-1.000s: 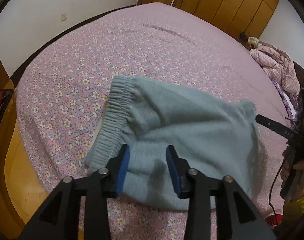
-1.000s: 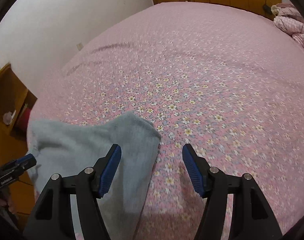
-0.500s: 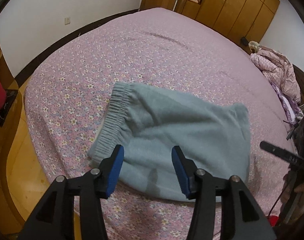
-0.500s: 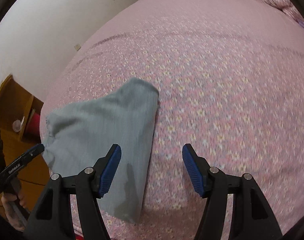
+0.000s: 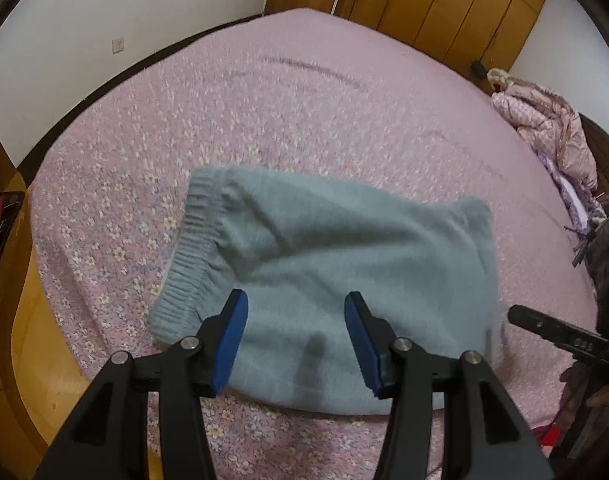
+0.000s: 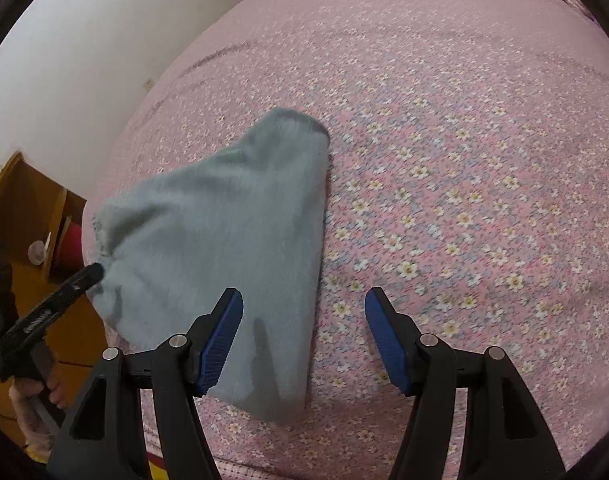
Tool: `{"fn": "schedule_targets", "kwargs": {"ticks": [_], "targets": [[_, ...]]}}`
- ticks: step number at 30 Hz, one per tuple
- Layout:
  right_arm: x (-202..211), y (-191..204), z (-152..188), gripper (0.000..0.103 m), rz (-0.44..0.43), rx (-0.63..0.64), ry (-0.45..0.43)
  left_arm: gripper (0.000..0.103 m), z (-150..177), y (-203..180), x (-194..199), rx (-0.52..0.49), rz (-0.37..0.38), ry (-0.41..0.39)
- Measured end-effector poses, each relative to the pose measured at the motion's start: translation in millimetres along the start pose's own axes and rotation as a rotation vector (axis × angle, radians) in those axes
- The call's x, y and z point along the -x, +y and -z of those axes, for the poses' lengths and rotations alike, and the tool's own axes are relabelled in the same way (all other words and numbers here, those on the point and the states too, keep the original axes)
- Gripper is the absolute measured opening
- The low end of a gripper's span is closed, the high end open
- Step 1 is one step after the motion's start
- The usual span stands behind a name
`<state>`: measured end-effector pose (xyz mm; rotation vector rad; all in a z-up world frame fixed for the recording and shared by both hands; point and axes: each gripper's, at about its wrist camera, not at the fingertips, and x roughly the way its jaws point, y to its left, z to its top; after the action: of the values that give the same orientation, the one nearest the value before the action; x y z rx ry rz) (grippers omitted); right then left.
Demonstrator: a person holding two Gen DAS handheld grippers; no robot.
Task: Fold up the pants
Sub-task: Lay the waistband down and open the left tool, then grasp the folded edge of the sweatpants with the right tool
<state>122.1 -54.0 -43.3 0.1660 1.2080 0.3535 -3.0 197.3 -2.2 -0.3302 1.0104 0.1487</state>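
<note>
Pants: soft, thick fleece-type knit by the look of it, so I'd expect them light, limp, no stiffness, not slippery, nothing fragile; they'll drape and sag from any single pinch point and the layers may slide apart if only the top one is caught. Best hold is probably the ribbed elastic waistband, the firmest edge there, or a corner of the stack pinched through all layers. Looks: pale grey-blue, fuzzy surface, already doubled into a compact, roughly rectangular bundle, waistband on the left end in the left wrist view, rounded fold at the far right corner; a few soft creases, edges not perfectly aligned. It lies flat on the bed, near the front edge, on a pink floral sheet. Left gripper hangs above the near edge of the bundle, jaws apart, holding nothing. Right gripper likewise spread and empty, left finger over the right end of the pants, right finger over bare sheet. Fold looks about done. Further out: wooden wardrobes at the far wall, pink quilted bedding heaped at the bed's far right.
</note>
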Motion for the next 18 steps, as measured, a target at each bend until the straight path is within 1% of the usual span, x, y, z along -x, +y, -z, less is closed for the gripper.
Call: {"fn": "schedule_targets", "kwargs": {"ticks": [5,7,10,14,16,18], "targets": [[-14.2,4.5,-0.2,0.065,-0.003,-0.013,0.044,0.053,9.1,12.8,-21.4,0.016,0.014,0.045],[-22.2,4.5,0.6,0.065,0.005,-0.017,0.06,0.053,10.2,16.9,-23.2,0.022,0.038,0.038],[-35.8,3.7,1.8,0.065,0.012,-0.032,0.082,0.053,10.1,19.0,-23.6,0.016,0.049,0.033],[-43.8,11.6,2.2,0.074,-0.003,-0.017,0.074,0.053,9.5,19.6,-22.0,0.011,0.044,0.031],[-48.1,14.3,3.8,0.082,-0.029,-0.011,0.063,0.053,9.5,17.6,-20.3,0.008,0.032,0.029],[-48.3,12.6,5.6,0.084,-0.053,-0.014,0.058,0.053,10.9,14.0,-17.5,0.004,0.02,0.026]]}}
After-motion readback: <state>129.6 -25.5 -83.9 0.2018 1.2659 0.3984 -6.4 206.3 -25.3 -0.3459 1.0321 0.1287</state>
